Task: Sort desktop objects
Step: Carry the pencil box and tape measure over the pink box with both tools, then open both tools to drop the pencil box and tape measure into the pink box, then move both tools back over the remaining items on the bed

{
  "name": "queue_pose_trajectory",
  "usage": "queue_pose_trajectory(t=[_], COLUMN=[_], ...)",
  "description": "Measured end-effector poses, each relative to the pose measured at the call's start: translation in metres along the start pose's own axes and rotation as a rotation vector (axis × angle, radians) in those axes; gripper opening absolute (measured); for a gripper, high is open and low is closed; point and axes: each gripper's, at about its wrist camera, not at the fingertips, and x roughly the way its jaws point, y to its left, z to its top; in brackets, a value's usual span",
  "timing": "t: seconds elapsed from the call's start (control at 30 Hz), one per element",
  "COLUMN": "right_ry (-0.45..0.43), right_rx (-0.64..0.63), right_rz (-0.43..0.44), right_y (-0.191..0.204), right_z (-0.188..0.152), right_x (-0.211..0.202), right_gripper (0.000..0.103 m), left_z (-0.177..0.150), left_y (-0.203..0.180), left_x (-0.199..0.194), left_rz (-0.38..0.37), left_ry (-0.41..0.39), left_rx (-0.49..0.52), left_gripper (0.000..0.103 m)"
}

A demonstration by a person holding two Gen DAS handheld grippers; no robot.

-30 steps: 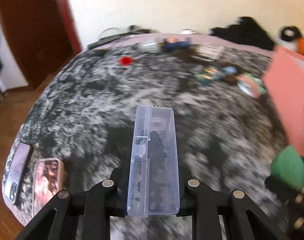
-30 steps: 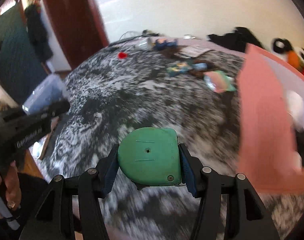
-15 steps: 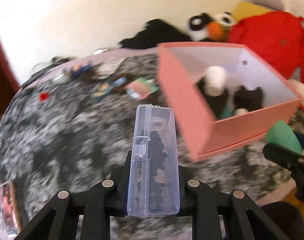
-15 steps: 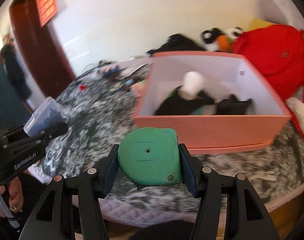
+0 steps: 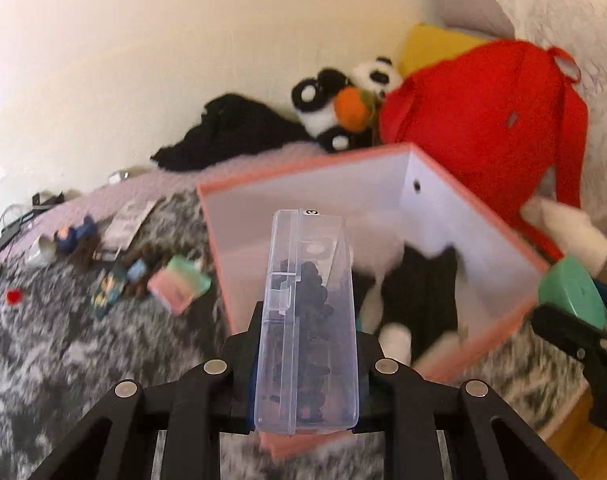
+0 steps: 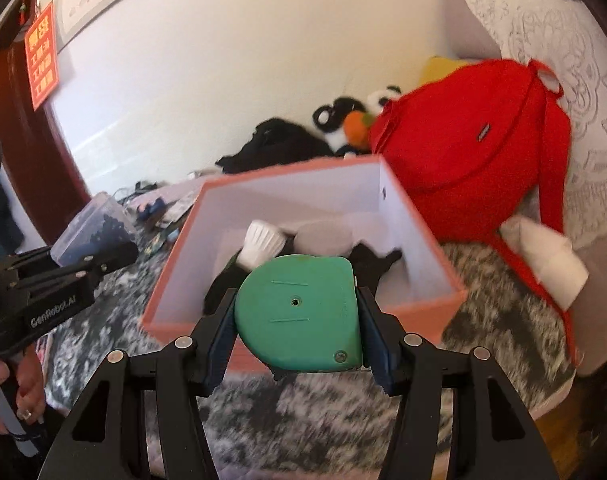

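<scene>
My left hand-held gripper [image 5: 307, 360] is clenched on a clear plastic hinged case filled with small black pieces [image 5: 307, 320], which stands on edge between the jaws and points toward twelve o'clock. At about ten o'clock from it, small cards and packets [image 5: 175, 284] lie scattered on the grey-and-white mottled bed cover [image 5: 63, 352]. Straight ahead, the case tip overlaps the open pink cardboard box with white inside walls [image 5: 383, 200]; black and white items lie in the box. At three o'clock in that view, my right hand-held gripper [image 6: 297, 316] comes in from the edge. It is grasping a green plastic tape measure [image 6: 299, 314] flat between its blue pads [image 6: 373, 344], just at the near wall of the box. Behind the box at one o'clock leans a red fabric backpack [image 6: 475, 148], with a black-and-white plush toy with an orange part [image 6: 351, 124] at its left.
</scene>
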Motion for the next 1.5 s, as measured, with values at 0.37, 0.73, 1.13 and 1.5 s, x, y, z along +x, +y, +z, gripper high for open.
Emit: queue_pose_trajectory(t=[0.37,0.73,1.13,1.5], right_ry=[-0.057,-0.019,-0.166,-0.323], right_rx=[-0.102,-0.094,-0.012,-0.052], right_rz=[-0.034,-0.085,-0.109,0.006], right_y=[-0.005,-0.021,-0.016,0.083], right_z=[0.087,0.099,0.119,0.115], right_x=[0.076,0.161,0.090,-0.032], right_gripper=[0.060,0.081,0.101,0.103], left_z=[0.071,0.071,0.093,0.065], left_y=[-0.008,-0.005,0.028,0.090], left_x=[0.073,0.148,0.063,-0.080], left_rz=[0.030,0.073,0.107,0.128], left_ry=[-0.070,0.003,-0.136,-0.273], left_rx=[0.022,0.091,-0.001,-0.070], left_gripper=[0.024,0.078,0.098,0.102])
